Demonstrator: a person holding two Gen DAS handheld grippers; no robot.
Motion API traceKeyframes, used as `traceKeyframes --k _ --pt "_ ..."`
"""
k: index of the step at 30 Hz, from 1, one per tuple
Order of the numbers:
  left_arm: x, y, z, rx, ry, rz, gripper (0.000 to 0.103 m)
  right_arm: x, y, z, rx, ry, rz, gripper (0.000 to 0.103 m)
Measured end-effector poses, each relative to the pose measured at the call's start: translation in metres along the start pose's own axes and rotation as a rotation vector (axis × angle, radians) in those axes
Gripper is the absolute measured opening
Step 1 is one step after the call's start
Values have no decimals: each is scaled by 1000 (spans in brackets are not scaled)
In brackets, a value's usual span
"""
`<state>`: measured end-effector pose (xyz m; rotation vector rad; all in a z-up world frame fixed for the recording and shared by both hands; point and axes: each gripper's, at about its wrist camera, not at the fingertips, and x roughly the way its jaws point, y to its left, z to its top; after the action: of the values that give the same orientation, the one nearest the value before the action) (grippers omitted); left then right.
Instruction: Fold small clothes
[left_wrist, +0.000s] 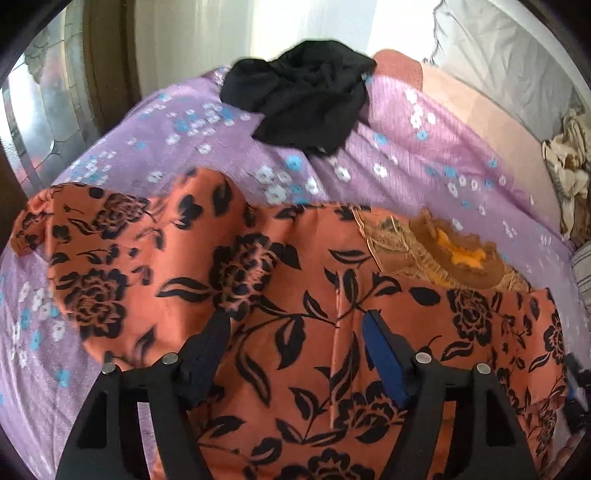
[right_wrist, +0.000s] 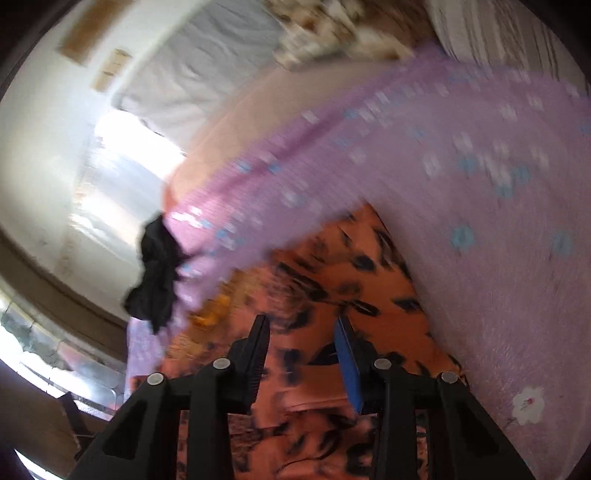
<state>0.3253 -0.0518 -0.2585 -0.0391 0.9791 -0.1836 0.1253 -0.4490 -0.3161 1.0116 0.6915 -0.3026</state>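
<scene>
An orange garment (left_wrist: 258, 280) with a black flower print lies spread on the bed, its brown and gold embroidered neckline (left_wrist: 443, 254) toward the right. My left gripper (left_wrist: 295, 328) hovers over the garment's near part, jaws wide open, nothing pinched between them. In the blurred right wrist view the same orange garment (right_wrist: 332, 273) lies under my right gripper (right_wrist: 301, 325), whose jaws stand partly apart with cloth showing behind the gap and no visible pinch. A crumpled black garment (left_wrist: 306, 99) sits at the far side of the bed, and the black garment (right_wrist: 157, 273) shows at the bed's left edge.
A purple flowered bedsheet (left_wrist: 406, 147) covers the bed. A grey-white pillow (left_wrist: 498, 55) lies at the far right, with a beige patterned cloth (left_wrist: 569, 173) beside it. A window with a brown frame (left_wrist: 103, 55) stands left of the bed.
</scene>
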Motion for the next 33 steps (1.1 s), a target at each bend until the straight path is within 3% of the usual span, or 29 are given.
traceKeyframes --k 1,4,6,7,9,12,19,23,25,27,29,31,32,33 --pt "5 0 0 0 24 -26 74 9 -9 -3 32 25 -3 37" --pt "15 -9 -2 -4 70 -108 66 7 -14 -11 14 -43 39 34" --pt "20 -18 -4 27 84 -108 43 10 -12 -13 -6 -56 38 36" --pt "23 -20 -4 37 86 -102 39 9 -11 -15 -13 -61 36 36" --pt "25 -26 -5 52 64 -94 19 10 -9 -18 -27 -75 37 37" --pt "26 -29 -4 48 61 -109 8 7 -11 -21 -34 -94 52 37" --pt "-18 -21 7 32 -76 -168 6 1 -18 -22 -18 -110 90 36" --pt "-35 -8 11 7 -135 -132 5 1 -17 -22 -18 -113 90 37" --pt "-29 2 15 -20 -112 -106 5 0 -19 -23 -15 -115 96 36" --pt "-15 8 15 -39 -37 -118 6 0 -19 -23 -16 -116 95 37" --pt "-2 16 15 -63 31 -79 11 0 -18 -23 -20 -118 93 36" --pt "-1 27 18 -105 44 -61 12 0 -19 -23 -18 -119 95 36" --pt "-6 39 22 -142 26 -56 18 0 -19 -24 -17 -120 96 37" --pt "-14 53 26 -190 -6 -44 31 -1 -18 -24 -16 -120 97 37"
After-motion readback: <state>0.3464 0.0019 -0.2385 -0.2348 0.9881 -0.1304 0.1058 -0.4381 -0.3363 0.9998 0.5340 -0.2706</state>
